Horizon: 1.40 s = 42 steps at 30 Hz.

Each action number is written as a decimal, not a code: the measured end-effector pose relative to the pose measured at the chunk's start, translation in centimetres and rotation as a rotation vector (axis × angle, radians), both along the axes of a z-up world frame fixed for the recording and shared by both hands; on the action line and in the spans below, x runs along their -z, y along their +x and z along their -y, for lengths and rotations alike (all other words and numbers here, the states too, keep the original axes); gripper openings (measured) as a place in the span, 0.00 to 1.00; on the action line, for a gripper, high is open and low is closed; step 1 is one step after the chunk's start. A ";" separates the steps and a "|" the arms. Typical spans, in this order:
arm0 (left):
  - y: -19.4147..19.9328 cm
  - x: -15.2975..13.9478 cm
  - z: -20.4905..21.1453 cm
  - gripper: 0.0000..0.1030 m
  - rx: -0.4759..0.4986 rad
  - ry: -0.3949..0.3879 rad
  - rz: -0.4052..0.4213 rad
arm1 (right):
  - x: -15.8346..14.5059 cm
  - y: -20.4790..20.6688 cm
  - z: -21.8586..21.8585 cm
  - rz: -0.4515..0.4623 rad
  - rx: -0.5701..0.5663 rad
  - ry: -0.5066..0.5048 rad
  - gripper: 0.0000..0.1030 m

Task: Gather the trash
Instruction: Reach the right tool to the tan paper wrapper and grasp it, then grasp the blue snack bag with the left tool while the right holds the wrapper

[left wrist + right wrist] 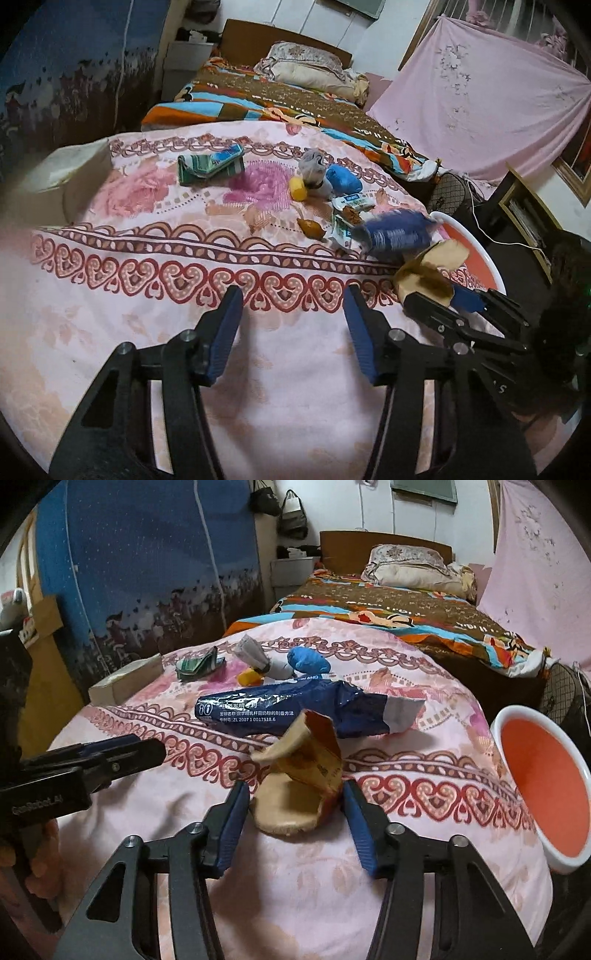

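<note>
My right gripper (295, 808) closed on a tan wrapper (295, 786), pads look touching, my left gripper (291, 332) open over the pink bedspread (147, 332), basin (546, 782) right.

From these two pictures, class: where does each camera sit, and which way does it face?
Left wrist: on the left gripper, facing down across the pink bedspread; its empty fingers show, with the right gripper beside them.
Right wrist: on the right gripper, facing the tan wrapper between its fingers; the left gripper shows at left.
Shared: blue packet, red basin.
</note>
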<state>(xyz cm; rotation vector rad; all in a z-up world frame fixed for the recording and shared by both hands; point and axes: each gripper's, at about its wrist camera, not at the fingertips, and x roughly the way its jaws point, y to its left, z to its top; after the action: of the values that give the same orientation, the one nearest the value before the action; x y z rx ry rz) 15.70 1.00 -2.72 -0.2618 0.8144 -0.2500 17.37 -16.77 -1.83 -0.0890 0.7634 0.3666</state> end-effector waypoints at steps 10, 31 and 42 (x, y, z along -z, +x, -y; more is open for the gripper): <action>1.9 -0.7 2.5 0.36 0.109 -0.022 0.021 | -0.5 -1.0 4.1 0.057 0.066 0.055 0.30; 4.8 -0.9 9.6 0.35 0.331 0.276 0.090 | -0.7 -1.8 7.7 0.102 0.136 0.156 0.31; 4.5 0.0 10.6 0.01 0.412 0.291 0.050 | -0.4 -2.2 8.3 0.105 0.156 0.165 0.31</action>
<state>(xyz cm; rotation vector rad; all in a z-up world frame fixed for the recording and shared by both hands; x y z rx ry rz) 20.22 -9.64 -2.72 0.1893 0.8395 -0.5161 15.15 -25.07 -1.44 0.1049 0.6297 0.2732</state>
